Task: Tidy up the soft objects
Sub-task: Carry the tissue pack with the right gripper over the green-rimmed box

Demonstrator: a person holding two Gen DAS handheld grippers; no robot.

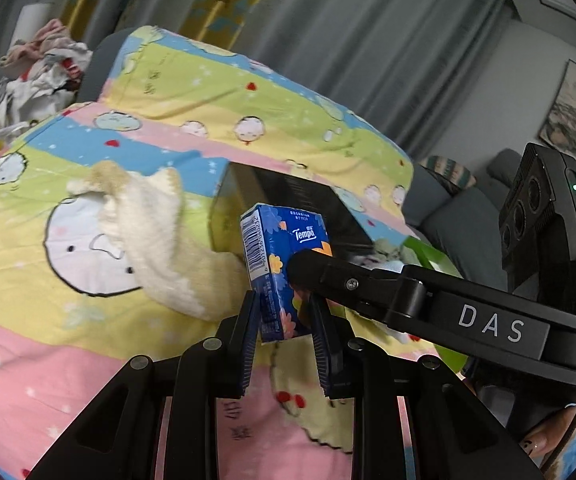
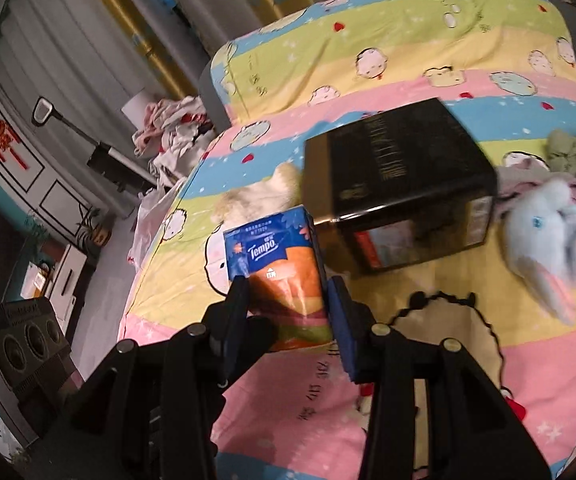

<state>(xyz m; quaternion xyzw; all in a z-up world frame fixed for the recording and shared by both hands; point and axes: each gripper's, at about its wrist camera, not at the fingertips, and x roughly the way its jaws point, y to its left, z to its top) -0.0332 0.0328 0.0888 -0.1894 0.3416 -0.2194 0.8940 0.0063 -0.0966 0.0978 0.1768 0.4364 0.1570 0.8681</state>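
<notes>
Left gripper (image 1: 284, 320): jaws clamped on a tissue pack (image 1: 278, 264). Right gripper (image 2: 288, 300): jaws clamped on seemingly the same pack, above the bed (image 2: 427, 60). Black box (image 2: 399, 176) and plush toy (image 2: 551, 236) beyond.

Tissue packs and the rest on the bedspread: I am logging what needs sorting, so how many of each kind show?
Tempo tissue packs: 2, one in the left gripper, one in the right gripper
Black box: 1
Plush elephant: 1
Cream fuzzy cloth: 1
Total: 5
</notes>
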